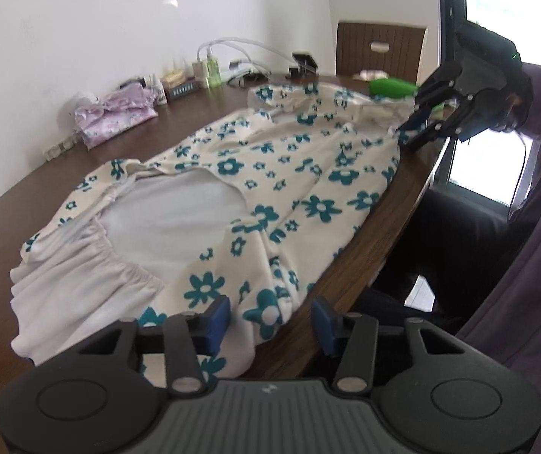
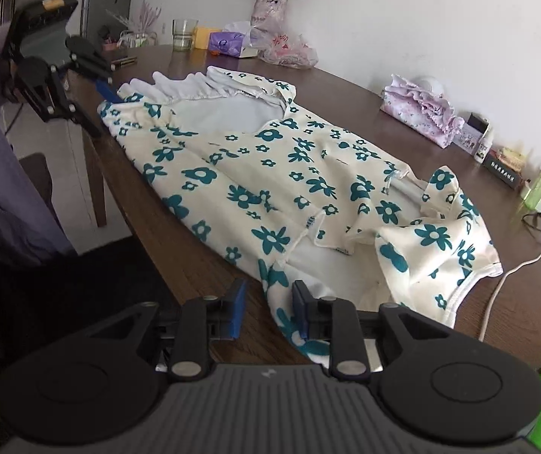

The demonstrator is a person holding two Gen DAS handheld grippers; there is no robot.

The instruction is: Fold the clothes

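A cream garment with teal flowers [image 1: 270, 174] lies spread along the near edge of the brown table [image 1: 202, 106]; its white inner lining shows at one end. It also shows in the right wrist view [image 2: 270, 174]. My left gripper [image 1: 270, 317] is open at the lining end, its fingers either side of the hem corner. My right gripper [image 2: 268, 310] is open at the opposite end, with the cloth edge between its fingers. Each gripper shows in the other's view, the right [image 1: 421, 128] and the left [image 2: 92, 94].
Pink folded cloth [image 1: 115, 113], bottles, a charger and cables [image 2: 516, 261] line the wall side. A vase of flowers [image 2: 266, 7], a glass [image 2: 184, 34] and tissue packs stand at the far end. A chair [image 1: 380, 51] and the person's dark lap [image 1: 459, 234] flank the table edge.
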